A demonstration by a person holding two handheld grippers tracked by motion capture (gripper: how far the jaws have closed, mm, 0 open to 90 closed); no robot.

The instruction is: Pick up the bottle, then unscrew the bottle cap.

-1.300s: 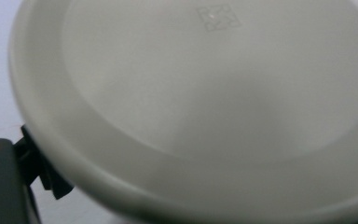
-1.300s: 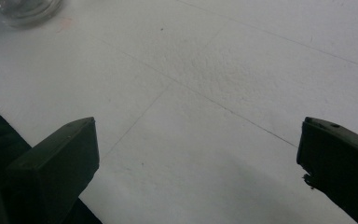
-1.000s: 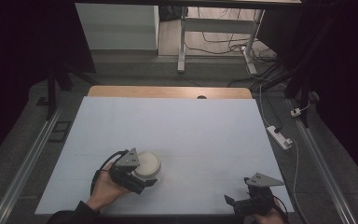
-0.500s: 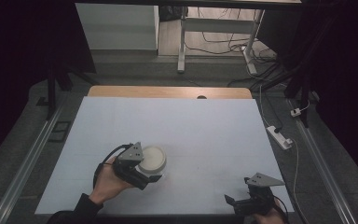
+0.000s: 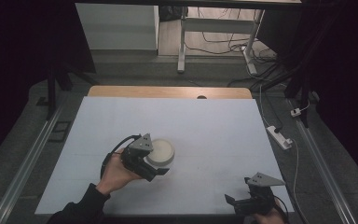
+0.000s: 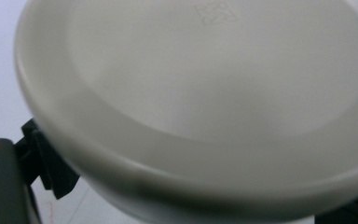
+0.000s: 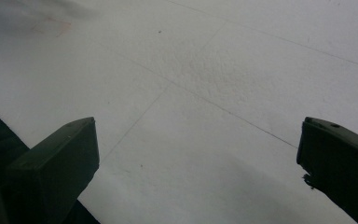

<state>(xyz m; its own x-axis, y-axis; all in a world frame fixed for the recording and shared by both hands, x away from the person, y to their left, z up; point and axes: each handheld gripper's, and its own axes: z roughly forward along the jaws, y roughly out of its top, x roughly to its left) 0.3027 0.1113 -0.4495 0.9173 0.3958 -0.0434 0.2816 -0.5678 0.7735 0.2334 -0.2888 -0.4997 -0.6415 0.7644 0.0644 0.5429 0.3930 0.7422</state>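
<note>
Left gripper (image 5: 154, 161) clamps a white round container (image 5: 160, 152), one jaw on each side of its body, over the near-left part of the white table (image 5: 205, 126); the container looks tilted in the left gripper view. Right gripper (image 5: 235, 201) sits at the near-right edge, jaws spread wide over bare table surface, holding nothing

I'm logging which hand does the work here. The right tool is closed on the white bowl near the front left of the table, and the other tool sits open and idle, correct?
Not quite: it is the left tool that is closed on the white bowl, as the high view shows. The right tool is the open, idle one, its jaws spread over bare table in the right gripper view.
</note>
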